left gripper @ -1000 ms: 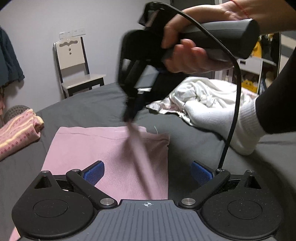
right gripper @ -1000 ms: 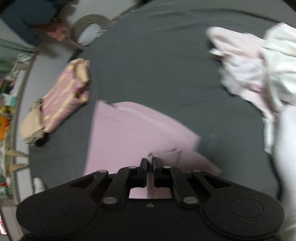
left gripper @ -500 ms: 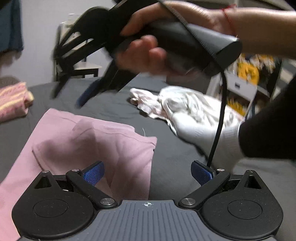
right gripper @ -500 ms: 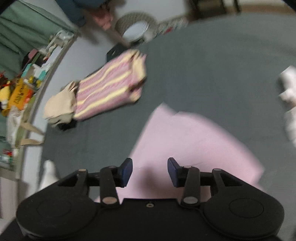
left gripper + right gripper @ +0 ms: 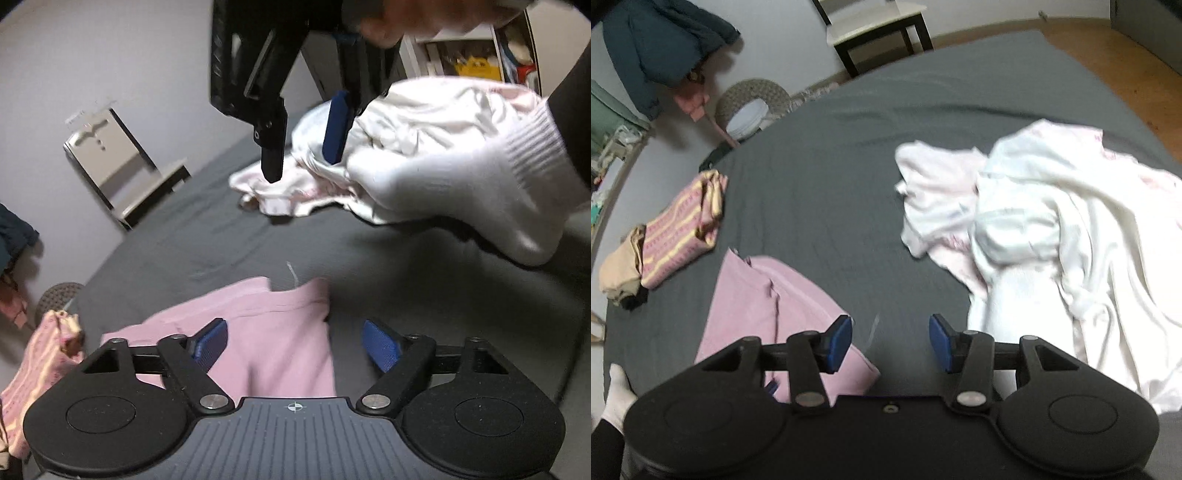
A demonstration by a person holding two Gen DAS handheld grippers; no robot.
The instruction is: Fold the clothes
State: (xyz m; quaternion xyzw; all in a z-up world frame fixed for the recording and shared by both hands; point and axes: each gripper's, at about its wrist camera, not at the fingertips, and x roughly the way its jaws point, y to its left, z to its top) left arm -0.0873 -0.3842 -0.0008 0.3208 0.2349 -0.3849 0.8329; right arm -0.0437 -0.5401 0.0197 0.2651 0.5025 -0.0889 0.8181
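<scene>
Two grippers, both jaws apart, nothing held. Left gripper (image 5: pixel 295 345) low over pink ribbed garment (image 5: pixel 258 332), lying flat on dark grey bed (image 5: pixel 849 184). Right gripper (image 5: pixel 890 341) raised above garment's right edge. Farther: crumpled white clothes pile (image 5: pixel 1052 221); folded striped stack (image 5: pixel 679 229) left.

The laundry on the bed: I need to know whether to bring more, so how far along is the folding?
Done: a striped pink and yellow garment lies folded at the bed's edge, on a beige one. In hand: nothing; the left gripper and right gripper are both open over the partly folded pink garment. Left: finishing that, then the crumpled white pile.
</scene>
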